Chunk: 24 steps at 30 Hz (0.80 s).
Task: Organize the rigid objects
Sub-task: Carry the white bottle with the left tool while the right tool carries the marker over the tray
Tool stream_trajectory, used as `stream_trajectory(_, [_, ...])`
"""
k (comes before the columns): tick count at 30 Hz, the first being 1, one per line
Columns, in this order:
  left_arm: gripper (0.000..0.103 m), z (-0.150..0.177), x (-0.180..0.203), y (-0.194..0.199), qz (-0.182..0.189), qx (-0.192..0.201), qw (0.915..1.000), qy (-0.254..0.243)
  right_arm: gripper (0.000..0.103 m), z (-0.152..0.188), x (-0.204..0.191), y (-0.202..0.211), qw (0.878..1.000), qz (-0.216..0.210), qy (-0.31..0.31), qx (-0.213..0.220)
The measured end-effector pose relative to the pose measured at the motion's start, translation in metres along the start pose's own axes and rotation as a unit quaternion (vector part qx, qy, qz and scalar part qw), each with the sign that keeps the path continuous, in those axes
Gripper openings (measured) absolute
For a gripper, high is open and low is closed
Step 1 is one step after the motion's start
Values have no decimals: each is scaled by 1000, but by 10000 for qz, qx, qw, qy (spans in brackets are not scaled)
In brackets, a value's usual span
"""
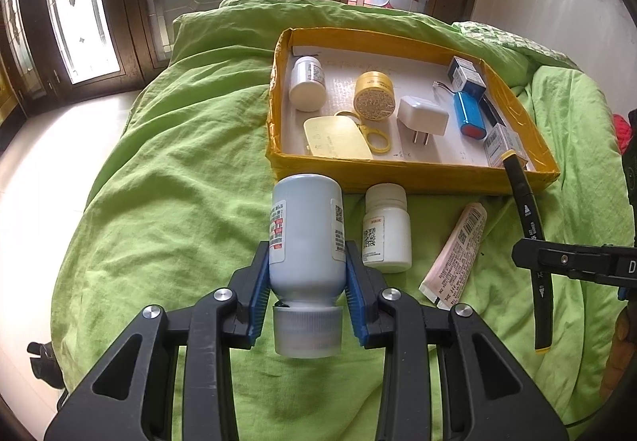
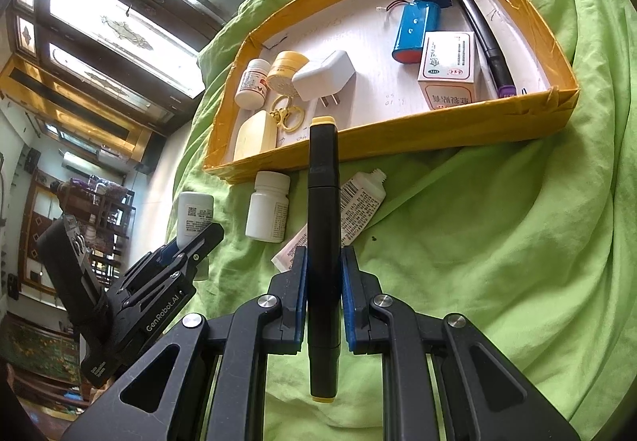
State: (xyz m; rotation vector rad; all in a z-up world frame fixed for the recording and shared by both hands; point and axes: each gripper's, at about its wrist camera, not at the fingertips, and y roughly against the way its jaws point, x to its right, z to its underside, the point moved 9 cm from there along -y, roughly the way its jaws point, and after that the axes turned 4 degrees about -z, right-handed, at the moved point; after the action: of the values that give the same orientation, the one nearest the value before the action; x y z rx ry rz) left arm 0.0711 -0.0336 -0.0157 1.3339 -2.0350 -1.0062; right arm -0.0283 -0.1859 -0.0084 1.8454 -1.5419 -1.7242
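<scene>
Left tongs (image 1: 306, 281) clamped on a pale blue bottle (image 1: 305, 238), cap toward the camera, above the green bed cover (image 1: 159, 202). Right tongs (image 2: 323, 293) closed on a black marker (image 2: 323, 249), just short of the yellow tray (image 2: 398, 138). White bottle (image 1: 387, 230) and tube (image 1: 456, 249) lying beside the tray.

White bottle (image 1: 387, 230), tube (image 1: 456, 253) block tray's (image 1: 414, 174) near wall.

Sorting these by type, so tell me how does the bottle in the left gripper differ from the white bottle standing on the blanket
The held bottle is bigger, pale blue-grey, clamped in the left gripper with its cap toward the camera. The small white bottle stands upright on the green blanket, untouched. Both are labelled plastic bottles outside the yellow tray.
</scene>
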Motion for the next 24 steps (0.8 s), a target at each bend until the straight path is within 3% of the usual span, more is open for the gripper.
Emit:
stream_trajectory(11, [32,5,14,2,-245,-70,9990,-356,14,-13,-16,14,9991,-344,41,235])
stream_trajectory(24, [32,-19,37,18,-194,-90,9995,-233,14,-37,-25,41,9953,-745,6,613])
